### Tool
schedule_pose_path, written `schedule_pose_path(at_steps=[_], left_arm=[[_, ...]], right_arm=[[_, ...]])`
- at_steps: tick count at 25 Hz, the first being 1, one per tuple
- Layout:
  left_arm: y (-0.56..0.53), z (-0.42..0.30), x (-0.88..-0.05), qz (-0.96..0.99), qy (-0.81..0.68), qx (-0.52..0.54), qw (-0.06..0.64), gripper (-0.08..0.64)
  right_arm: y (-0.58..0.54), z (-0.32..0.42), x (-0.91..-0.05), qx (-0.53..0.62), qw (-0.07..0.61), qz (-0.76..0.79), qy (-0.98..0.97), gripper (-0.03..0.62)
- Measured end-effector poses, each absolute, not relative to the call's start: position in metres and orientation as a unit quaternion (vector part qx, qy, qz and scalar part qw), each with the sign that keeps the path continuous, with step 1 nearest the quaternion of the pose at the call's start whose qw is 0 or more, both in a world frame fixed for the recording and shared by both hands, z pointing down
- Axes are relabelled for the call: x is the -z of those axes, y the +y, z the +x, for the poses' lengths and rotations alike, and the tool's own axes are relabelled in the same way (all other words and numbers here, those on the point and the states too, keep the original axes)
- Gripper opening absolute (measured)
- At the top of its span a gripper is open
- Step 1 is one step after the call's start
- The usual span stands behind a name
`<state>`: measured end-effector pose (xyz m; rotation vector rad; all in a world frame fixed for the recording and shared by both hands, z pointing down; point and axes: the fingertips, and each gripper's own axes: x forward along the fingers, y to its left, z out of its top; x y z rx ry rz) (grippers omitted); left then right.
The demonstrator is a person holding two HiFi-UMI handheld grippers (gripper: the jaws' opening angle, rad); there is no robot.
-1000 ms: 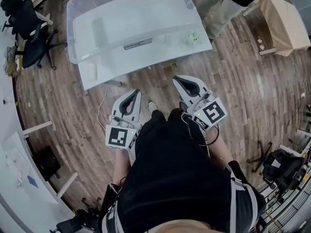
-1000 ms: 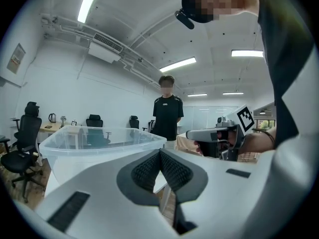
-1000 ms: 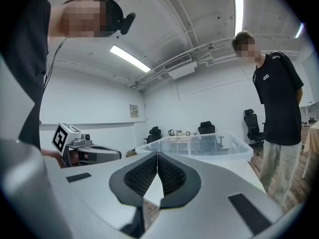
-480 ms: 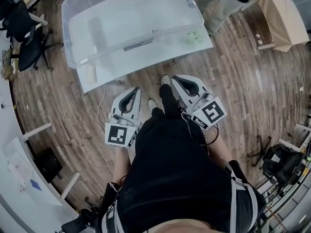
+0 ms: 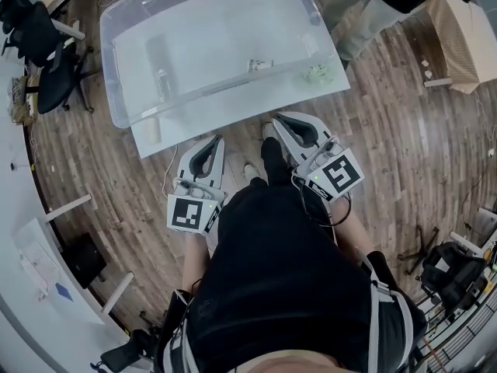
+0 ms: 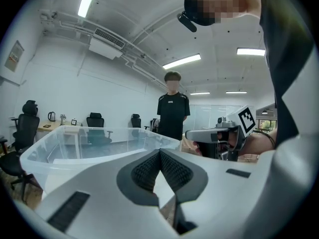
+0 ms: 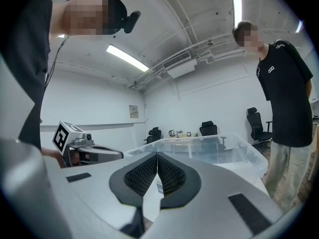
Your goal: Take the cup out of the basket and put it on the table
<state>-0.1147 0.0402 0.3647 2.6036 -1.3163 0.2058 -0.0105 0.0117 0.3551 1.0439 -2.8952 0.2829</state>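
1. The basket (image 5: 112, 84) is clear plastic. Its contents show through the walls only as pale smears, too faint to name.
2. A small greenish thing (image 5: 317, 74) at the basket's right corner is too small to identify. Whether it lies inside the basket or on the desk (image 5: 233, 107) cannot be told.
3. A bystander (image 5: 365, 26) is cut off by the head view's top edge.
4. The left gripper (image 6: 159, 152) hides the basket's lower part in its own view.
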Motion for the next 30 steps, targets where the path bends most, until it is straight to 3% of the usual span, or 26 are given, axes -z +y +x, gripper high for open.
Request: schedule_pose_path(at_steps=[19,30], left_arm=[[-0.095,-0.056,-0.346,0.862,-0.492,-0.069,0.099,0.017],[-0.128,-0.067,-0.336,0.856,-0.504,-0.062,0.099,0.017]], right_arm=[[-0.125,0.031,-0.346,-0.094,0.000,0.270,-0.958,0.019],[-0.197,0.010,-0.329,-0.015,0.062,0.230,-0.971,0.020]])
